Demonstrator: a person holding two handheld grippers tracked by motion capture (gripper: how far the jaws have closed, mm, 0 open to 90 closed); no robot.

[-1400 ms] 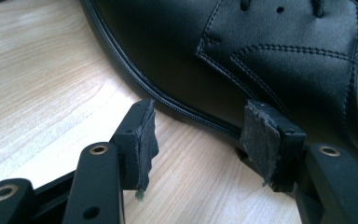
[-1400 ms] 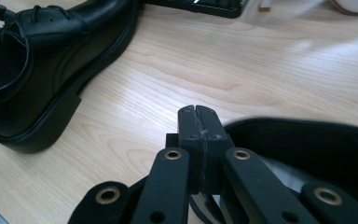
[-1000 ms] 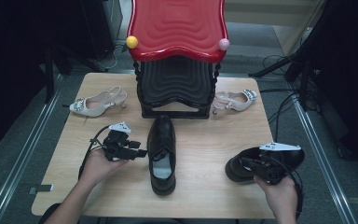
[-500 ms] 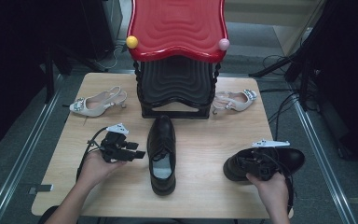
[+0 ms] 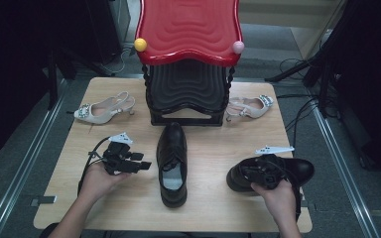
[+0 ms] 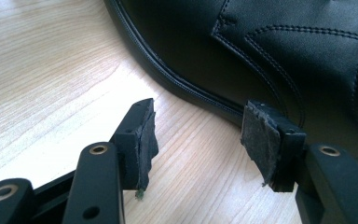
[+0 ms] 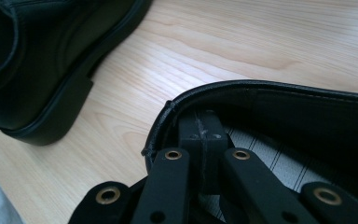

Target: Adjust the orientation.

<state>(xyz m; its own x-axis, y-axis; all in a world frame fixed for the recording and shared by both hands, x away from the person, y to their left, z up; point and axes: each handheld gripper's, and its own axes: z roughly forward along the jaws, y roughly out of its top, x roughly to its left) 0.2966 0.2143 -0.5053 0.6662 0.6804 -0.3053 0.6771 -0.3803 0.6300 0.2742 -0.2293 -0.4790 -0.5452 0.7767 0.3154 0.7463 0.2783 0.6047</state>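
Sideways: rt shoe (image 5: 297,168) toe rightward, rt claw (image 7: 200,135) together inside; lt claw (image 6: 198,135) apart.

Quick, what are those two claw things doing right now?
Left gripper: open, empty, beside the middle shoe.
Right gripper: shut, tips inside the right shoe's opening.

Table (image 5: 129,203): rack (image 5: 188,84) at the far edge, middle.
Sandal (image 5: 104,109): left of the rack, on the table.
Second sandal (image 5: 250,105): right of the rack, on the table, just beside its base.
Shoe (image 5: 172,163): directly before the rack, toe towards it, heel towards the near edge.
Second shoe (image 5: 270,173): before the rack and to its right, lying crosswise.
Left gripper (image 5: 144,161): before the rack, left of the shoe, jaws pointing at its side.
Right gripper (image 5: 250,173): before the rack, to its right, jaws inside the second shoe.
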